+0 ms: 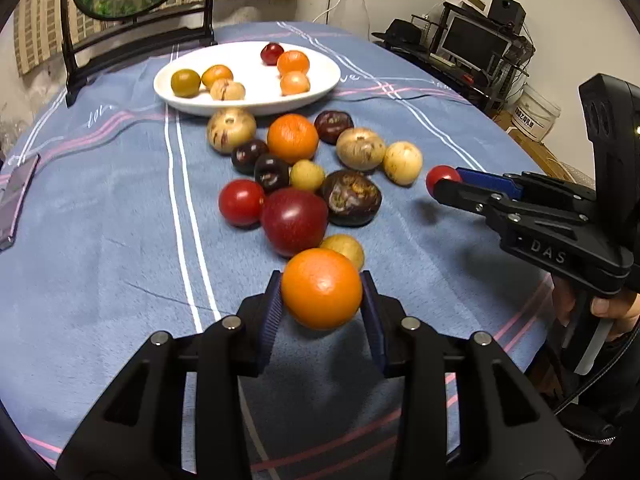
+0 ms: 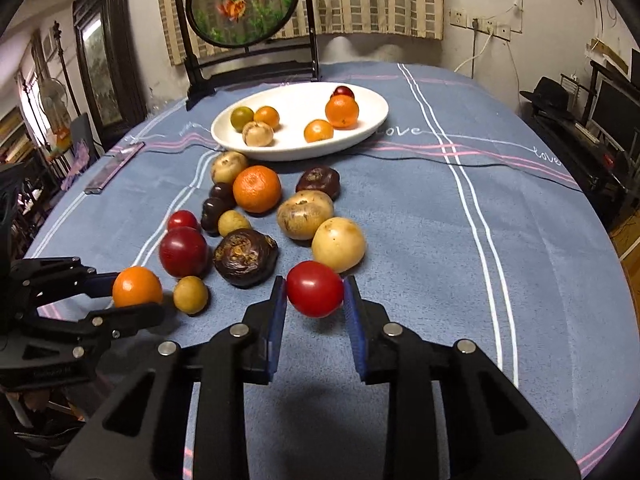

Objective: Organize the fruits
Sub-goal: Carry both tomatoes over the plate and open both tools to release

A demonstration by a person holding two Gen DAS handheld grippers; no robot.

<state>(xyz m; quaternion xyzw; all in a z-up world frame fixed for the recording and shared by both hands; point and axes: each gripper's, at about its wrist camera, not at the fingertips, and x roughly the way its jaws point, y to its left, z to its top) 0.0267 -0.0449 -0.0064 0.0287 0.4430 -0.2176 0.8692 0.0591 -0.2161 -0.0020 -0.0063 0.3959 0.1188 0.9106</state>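
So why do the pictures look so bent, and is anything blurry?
Left wrist view: fisheye lens curves the tablecloth, dark corners, the orange in the left tongs slightly soft. Right wrist view: same bulge; red tomato in the right tongs casts a shadow below.

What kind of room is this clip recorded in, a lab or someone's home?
Most likely a lived-in home, a dining or living room. The fruit lies on a table with a blue "love" tablecloth, a goldfish embroidery screen stands at the back, and a cluttered computer desk with monitor fills the corner.
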